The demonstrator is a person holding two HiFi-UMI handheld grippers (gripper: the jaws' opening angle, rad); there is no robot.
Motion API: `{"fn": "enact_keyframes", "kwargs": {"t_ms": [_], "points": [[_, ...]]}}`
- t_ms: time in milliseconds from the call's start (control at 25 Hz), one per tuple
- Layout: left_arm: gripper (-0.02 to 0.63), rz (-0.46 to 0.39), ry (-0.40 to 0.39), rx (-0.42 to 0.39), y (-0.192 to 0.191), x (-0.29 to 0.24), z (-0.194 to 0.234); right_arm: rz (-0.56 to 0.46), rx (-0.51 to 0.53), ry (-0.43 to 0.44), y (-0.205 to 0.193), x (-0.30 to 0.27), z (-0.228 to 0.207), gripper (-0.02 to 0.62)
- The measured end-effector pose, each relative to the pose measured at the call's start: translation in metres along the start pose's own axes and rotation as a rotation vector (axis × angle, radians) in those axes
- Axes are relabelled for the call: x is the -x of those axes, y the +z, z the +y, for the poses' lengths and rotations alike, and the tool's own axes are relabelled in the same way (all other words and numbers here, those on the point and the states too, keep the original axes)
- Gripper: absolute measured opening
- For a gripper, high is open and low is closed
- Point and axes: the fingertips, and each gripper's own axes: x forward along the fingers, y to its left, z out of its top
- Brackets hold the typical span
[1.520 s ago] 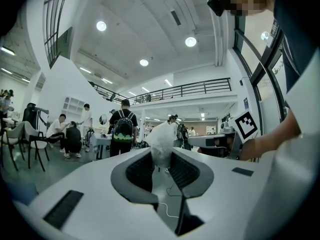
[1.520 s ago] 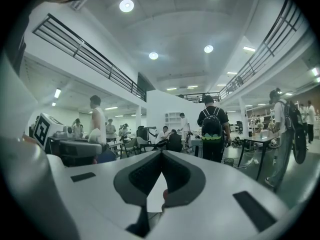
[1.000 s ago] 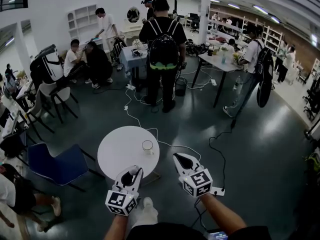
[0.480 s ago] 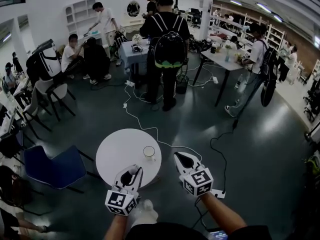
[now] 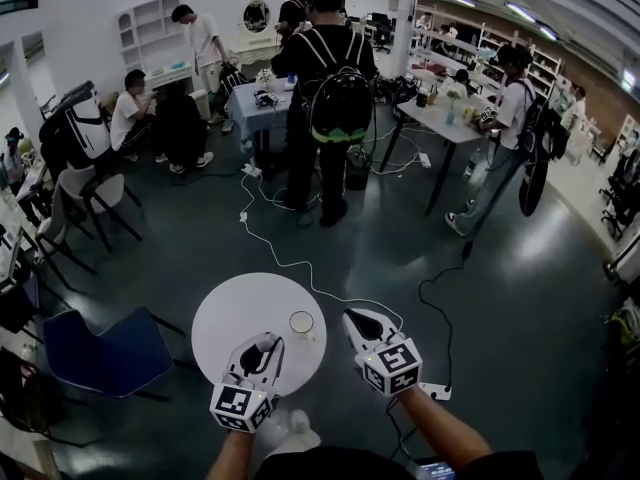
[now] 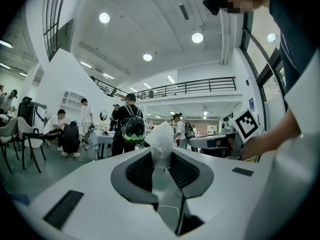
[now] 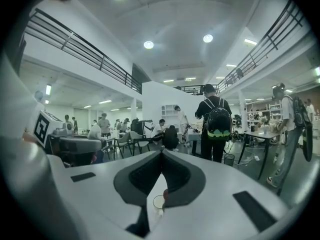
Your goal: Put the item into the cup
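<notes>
A small clear cup [image 5: 301, 322] stands near the right edge of the round white table [image 5: 240, 313]. My left gripper [image 5: 263, 349] hangs over the table's near edge, just left of the cup. It is shut on a crumpled white item [image 5: 267, 341]. In the left gripper view that white item [image 6: 161, 141] sticks up between the dark pads of the left gripper [image 6: 161, 153]. My right gripper [image 5: 352, 318] hovers just right of the cup, off the table's edge. Its jaws meet at the tip with nothing between them. Below the right gripper [image 7: 161, 154] the cup [image 7: 159, 202] shows through the gap.
A blue chair [image 5: 100, 340] stands left of the table. A white cable [image 5: 285, 260] runs across the floor beyond it. A person with a backpack [image 5: 335, 98] stands farther off, among tables, chairs and other people.
The table and cup now sit lower in the head view, nearer to both grippers. Both grippers hold the same pose and grip. People in the background have shifted a little.
</notes>
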Motion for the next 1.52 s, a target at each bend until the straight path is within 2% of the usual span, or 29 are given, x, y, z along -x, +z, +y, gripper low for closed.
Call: {"fn": "enact_keyframes", "kwargs": {"t_ms": [640, 1160, 1520], "points": [[0.091, 0.005, -0.011, -0.019, 0.017, -0.043, 0.075, 0.008, 0.038, -0.026, 0.031, -0.078, -0.017, 0.017], [0.091, 0.027, -0.062, 0.007, 0.003, -0.061, 0.101, 0.036, 0.038, -0.062, 0.027, -0.108, -0.022, 0.017], [0.091, 0.047, -0.091, 0.022, -0.017, -0.061, 0.124, 0.066, 0.034, -0.086, 0.006, -0.131, -0.016, 0.017]]}}
